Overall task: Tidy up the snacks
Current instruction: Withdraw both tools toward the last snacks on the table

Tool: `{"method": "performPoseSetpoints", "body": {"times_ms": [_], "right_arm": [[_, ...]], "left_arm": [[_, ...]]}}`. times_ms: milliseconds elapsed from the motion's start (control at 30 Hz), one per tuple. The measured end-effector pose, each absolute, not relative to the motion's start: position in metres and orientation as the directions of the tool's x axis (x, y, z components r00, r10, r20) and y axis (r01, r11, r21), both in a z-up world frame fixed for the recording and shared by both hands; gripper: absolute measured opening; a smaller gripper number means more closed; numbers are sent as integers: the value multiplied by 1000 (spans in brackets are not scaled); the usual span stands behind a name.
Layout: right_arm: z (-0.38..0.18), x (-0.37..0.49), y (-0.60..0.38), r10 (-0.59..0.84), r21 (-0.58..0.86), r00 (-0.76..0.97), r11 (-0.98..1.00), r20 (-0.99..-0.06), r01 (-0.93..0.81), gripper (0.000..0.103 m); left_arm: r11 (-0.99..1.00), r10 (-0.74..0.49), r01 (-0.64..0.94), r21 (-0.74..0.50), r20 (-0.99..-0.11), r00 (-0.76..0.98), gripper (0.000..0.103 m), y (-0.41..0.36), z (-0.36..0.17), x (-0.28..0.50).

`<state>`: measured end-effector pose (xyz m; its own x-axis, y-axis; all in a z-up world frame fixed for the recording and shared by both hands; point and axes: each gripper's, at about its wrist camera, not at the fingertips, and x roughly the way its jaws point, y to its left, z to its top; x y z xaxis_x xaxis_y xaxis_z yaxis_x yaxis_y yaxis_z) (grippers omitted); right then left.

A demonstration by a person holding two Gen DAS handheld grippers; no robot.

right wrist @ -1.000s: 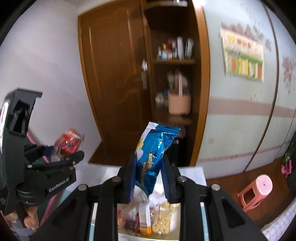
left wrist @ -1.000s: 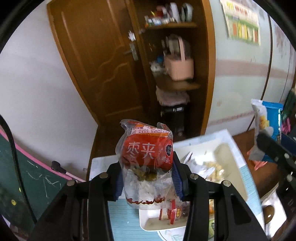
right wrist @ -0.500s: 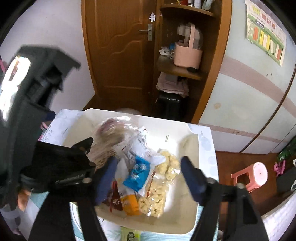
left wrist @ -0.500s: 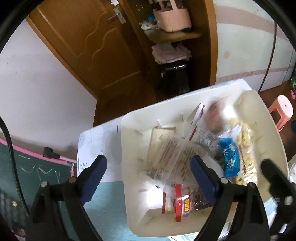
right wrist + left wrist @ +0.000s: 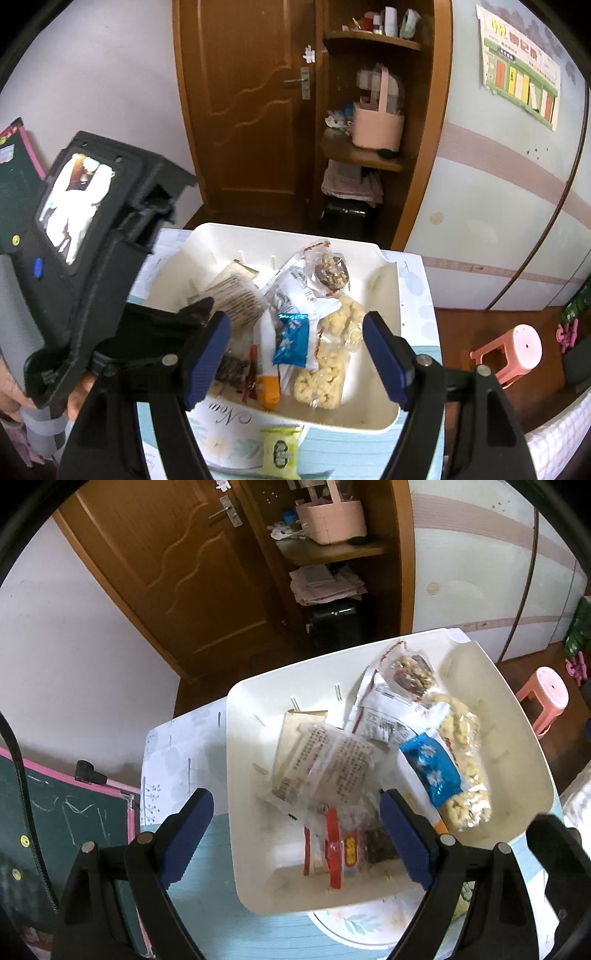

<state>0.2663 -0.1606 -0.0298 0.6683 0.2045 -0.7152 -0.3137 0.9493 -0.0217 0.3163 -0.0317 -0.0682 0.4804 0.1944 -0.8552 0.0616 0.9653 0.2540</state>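
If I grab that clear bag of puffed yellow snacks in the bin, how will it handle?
The clear bag probably sags: thin loose film. Likely light, being airy puffs. Squeezing may crush them; glossy wrap could slip.

The tray (image 5: 243,775) looks like smooth, matt cream plastic. The snack packets (image 5: 369,768) in it are glossy, crinkled clear plastic film. The door (image 5: 240,110) is polished brown wood. The stool (image 5: 517,347) is smooth pink plastic.
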Motion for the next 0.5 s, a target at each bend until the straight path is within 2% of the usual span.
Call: {"method": "performPoseSetpoints", "body": {"times_ms": [267,500], "right_arm": [[-15,229,-169,223,-6,707,952,-671,-306,75],[-14,199,-191,217,46,718,967,-661,-250,75]], "left_arm": [[959,223,40,280,-835,502,91,-29,-52,292],[974,192,2,225,-837,513,91,-14,-38,266]]}}
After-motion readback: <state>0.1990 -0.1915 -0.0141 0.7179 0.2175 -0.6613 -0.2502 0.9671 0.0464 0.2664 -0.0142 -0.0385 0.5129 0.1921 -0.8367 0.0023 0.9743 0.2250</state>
